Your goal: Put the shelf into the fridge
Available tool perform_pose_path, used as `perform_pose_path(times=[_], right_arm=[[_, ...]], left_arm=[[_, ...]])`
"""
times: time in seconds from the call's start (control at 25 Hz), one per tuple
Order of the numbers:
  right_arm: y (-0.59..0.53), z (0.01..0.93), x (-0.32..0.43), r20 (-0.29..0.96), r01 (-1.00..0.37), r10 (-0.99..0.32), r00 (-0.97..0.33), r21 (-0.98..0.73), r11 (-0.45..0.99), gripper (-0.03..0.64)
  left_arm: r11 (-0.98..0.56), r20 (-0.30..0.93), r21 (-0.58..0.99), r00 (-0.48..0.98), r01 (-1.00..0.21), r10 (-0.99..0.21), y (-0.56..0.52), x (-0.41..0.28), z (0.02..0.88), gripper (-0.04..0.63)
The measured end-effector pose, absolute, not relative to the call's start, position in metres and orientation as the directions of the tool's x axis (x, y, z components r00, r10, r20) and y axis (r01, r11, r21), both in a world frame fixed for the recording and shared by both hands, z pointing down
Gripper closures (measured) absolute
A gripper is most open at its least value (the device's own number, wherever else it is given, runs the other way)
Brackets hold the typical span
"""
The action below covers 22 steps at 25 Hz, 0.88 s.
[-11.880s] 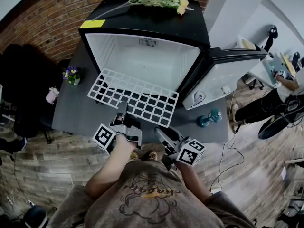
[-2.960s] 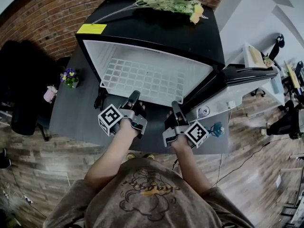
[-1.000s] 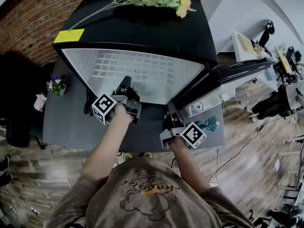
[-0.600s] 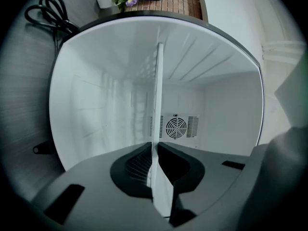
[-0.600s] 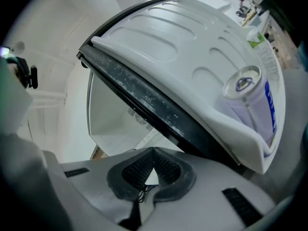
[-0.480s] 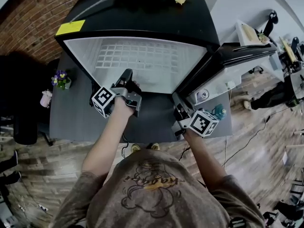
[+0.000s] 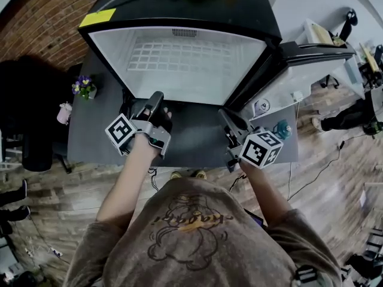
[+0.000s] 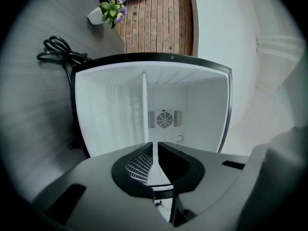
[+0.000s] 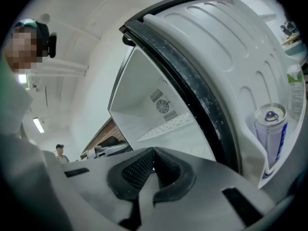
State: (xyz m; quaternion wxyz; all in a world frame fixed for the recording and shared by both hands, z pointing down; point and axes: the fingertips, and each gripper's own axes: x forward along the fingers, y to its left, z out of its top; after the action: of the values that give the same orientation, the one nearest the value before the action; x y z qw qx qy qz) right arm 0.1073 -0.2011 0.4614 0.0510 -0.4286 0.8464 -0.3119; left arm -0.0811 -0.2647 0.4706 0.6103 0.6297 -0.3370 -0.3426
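The white wire-grid shelf (image 7: pixel 185 57) is sitting level inside the open fridge (image 7: pixel 197 8) on the bench (image 7: pixel 191 145). The left claw (image 7: pixel 157 95) is showing a sliver of gap and holding nothing. The right claw (image 7: pixel 226 113) is pinched together, empty.

The person wears a grey-brown short-sleeved T-shirt (image 7: pixel 191 232) with a dark line drawing and orange lettering printed on the chest. Each hand carries a tool with a light grey moulded housing cut by dark rectangular slots, and the left claw (image 7: pixel 157 97) and the right claw (image 7: pixel 225 115) end in black fingers (image 8: pixel 139 163) faced with finely ribbed pads. Behind the claws sit a left cube (image 7: pixel 119 134) and a right cube (image 7: pixel 261 148), both white, each visible face printed with a black square marker.
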Motion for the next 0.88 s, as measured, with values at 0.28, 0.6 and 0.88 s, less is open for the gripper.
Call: perform_pose_path(times=[0.28,0.6,0.88], right_arm=[[-0.18,0.451,0.099,0.194,-0.73,-0.751,-0.631,-0.478,0.489,0.629],[-0.165,0.436,0.105,0.136,-0.782,-0.794,-0.593,-0.335,0.526,0.618],[-0.158,0.443,0.111,0.118,-0.81,-0.818,-0.563,-0.276,0.518,0.617]], left_arm=[[-0.115,-0.014,0.986,0.626,-0.121,-0.779,-0.223,-0.083,0.461,0.549],[-0.357,-0.033,0.881,0.714,-0.309,-0.699,-0.195,-0.075,0.435,0.563],[-0.568,-0.003,0.608,0.714,-0.555,-0.7,-0.18,-0.072,0.437,0.565]])
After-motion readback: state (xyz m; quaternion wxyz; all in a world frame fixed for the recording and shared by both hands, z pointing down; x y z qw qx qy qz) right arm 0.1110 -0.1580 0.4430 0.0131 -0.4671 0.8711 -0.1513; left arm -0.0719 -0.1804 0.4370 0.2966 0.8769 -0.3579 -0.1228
